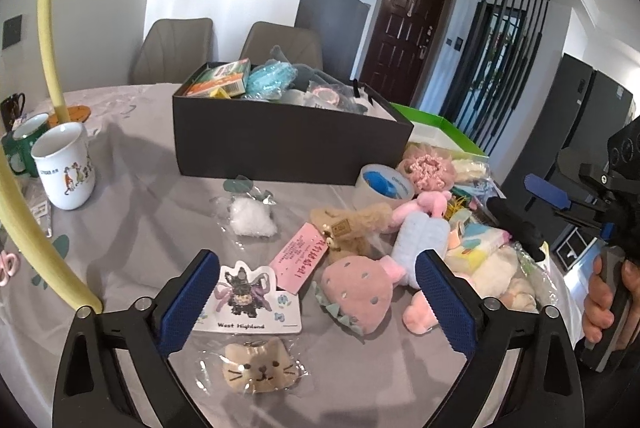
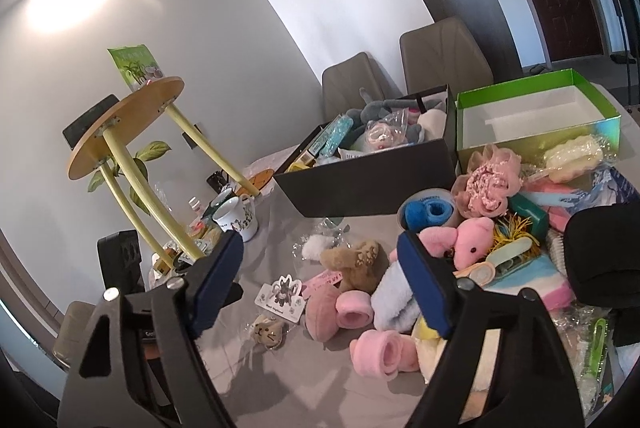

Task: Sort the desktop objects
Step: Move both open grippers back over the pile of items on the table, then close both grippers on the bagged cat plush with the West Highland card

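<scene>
Landmark: black box (image 1: 288, 143), already part filled; every place below is given from it.
Table: grey cloth (image 1: 152, 211) under all items.
Loose pile: soft toys and packets lie in front of the black box and toward its right end, many touching or overlapping.
Strawberry plush (image 1: 358, 294): in front of the black box, at the near edge of the pile, touching a pale blue plush (image 1: 418, 240).
Dog card (image 1: 248, 298): in front of the black box, left of the strawberry plush, flat on the cloth.
Cat plush (image 1: 258, 368): in a clear bag, nearest item in front of the black box, apart from the pile.
Green box (image 2: 536, 107): just beside the right end of the black box, empty as far as seen.
Left gripper (image 1: 316, 302): fingers wide, nothing between them, above the card and the strawberry plush.
Right gripper (image 2: 324, 288): fingers wide apart, nothing pressed; the pile shows between them.
Step in hand, judged: approach for a pick from the pile.
Method: choose an item at the pile's edge; the strawberry plush and the cat plush stand clearest.
Grip: close across the plush body, not on loose film.
Risk: neighbouring toys drag along; lift straight before moving toward a box.
</scene>
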Available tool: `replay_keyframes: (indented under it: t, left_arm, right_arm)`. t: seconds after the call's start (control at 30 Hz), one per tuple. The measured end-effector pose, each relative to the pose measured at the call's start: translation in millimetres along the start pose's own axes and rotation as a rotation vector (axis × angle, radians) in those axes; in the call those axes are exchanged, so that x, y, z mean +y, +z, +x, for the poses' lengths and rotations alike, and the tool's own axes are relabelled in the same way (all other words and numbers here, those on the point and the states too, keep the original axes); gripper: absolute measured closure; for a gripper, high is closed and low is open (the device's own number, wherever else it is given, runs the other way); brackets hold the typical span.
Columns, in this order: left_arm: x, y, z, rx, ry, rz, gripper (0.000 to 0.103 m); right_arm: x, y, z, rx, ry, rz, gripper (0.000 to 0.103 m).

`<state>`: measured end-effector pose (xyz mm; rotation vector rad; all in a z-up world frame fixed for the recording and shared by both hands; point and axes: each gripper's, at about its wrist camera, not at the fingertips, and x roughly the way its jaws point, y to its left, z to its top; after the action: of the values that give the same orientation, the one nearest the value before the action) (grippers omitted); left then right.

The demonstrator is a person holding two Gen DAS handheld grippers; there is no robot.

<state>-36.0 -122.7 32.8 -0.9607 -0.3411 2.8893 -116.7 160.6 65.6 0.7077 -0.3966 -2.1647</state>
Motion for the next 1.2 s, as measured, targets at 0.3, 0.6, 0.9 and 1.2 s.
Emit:
replay_keyframes:
  t: [0.3,0.6,0.9,1.2]
  left_arm:
    - [6,0,16,0.028,-0.001,-0.009,0.011]
    - [30,-4,5,0.031,0.054,-0.006,0.024]
    - [59,-25,2,0.079,0.111,-0.046,0.041]
    - [79,-43,3,0.112,0.111,-0.068,0.042]
  right_arm:
    - [-7,-3,21,0.048,0.006,0.006,0.029]
    - [9,-14,45,0.128,0.071,-0.025,0.036]
    - [53,-50,91,0.301,0.144,-0.111,0.052]
    - [70,-83,131,0.447,0.132,-0.152,0.052]
